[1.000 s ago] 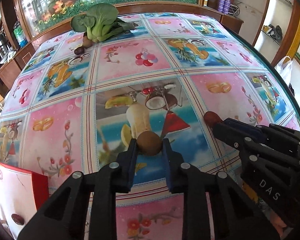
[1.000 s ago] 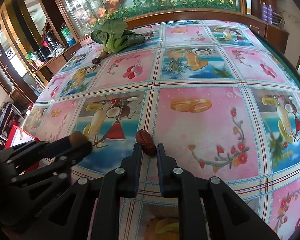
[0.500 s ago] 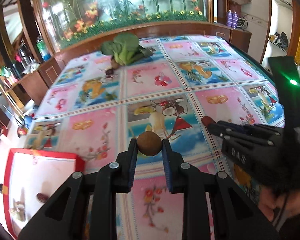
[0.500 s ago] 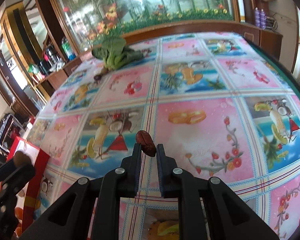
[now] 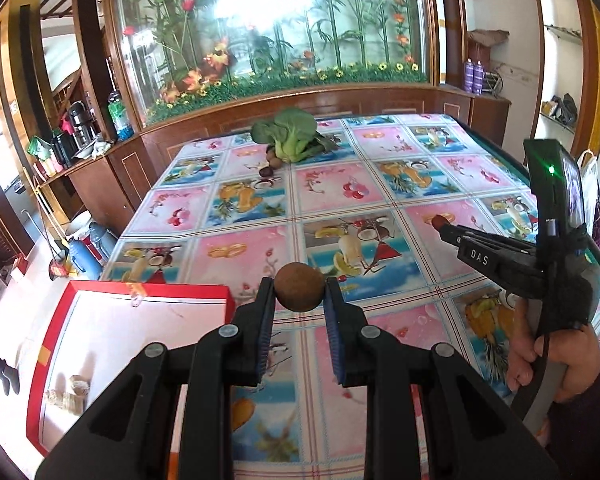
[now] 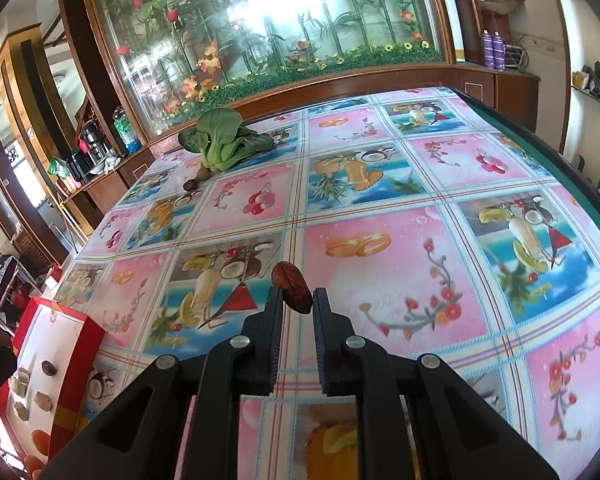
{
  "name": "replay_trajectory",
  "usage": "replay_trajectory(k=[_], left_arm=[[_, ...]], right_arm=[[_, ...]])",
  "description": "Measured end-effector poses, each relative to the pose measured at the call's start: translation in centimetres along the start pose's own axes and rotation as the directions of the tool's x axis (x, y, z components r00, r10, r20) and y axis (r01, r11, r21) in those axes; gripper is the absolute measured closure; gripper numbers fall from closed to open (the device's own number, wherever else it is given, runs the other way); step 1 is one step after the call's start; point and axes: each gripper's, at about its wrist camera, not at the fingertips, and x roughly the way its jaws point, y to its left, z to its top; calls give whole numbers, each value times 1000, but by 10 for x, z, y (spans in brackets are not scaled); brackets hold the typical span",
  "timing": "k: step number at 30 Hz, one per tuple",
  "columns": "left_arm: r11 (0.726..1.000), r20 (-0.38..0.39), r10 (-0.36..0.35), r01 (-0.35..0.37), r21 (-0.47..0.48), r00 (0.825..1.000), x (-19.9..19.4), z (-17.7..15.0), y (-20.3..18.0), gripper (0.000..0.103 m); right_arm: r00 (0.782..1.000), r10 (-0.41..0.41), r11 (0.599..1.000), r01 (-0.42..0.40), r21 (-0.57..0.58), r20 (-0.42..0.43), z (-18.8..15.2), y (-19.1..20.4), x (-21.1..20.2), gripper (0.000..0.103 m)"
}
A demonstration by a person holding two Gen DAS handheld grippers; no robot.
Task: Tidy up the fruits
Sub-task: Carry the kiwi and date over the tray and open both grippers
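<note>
A round brown fruit (image 5: 299,287) is being gripped between the pads of the left tool (image 5: 299,300), lifted clear of the bench (image 5: 380,184) and held near the corner of a red-rimmed box (image 5: 148,292) with a white inside. The fruit is probably being carried there to be sorted with the few small pieces already lying in the box. A wrinkled dark red fruit, likely a dried date (image 6: 292,288), is being pinched at the tip of the right tool (image 6: 296,300), also above the bench; it is being held by one end, so the grip looks slight. The right tool is being steadied by a hand (image 5: 548,360) at the right of the left view. More small brown fruits (image 5: 274,160) are lying far back beside a leafy green vegetable (image 5: 290,132). The bench is being covered by a glossy cloth printed with pink and blue fruit squares. Behind it, a wood-framed glass case of artificial flowers and bamboo is being shown, with shelves to either side.
</note>
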Motion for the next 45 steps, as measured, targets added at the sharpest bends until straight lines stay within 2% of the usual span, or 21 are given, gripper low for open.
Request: replay_trajectory(k=[9,22,28,30,32,39,45], left_arm=[[999,1,-23,23,-31,1000,-12,-16,20,77],[996,-15,-15,14,-86,1000,-20,-40,50,77],[995,-15,-11,10,-97,1000,-29,-50,60,77],[995,-17,-15,14,-99,1000,-31,-54,63,77],[995,-20,-14,12,-103,1000,-32,-57,66,77],[990,-45,7,-13,-139,999,-28,-67,86,77],[990,-54,-14,7,-141,998,-26,-72,88,77]], right_arm=[[1000,5,1000,-5,-10,0,-15,9,-7,90],[999,-36,999,36,-32,22,-27,18,-16,91],[1000,7,997,-5,-73,24,-36,40,-25,92],[999,39,996,-39,-77,-2,-40,47,-23,93],[999,36,995,-37,-91,-17,-42,51,-21,93],[996,20,992,-31,-119,-88,-47,42,-17,93],[995,64,990,-73,-124,-81,-50,43,-30,93]])
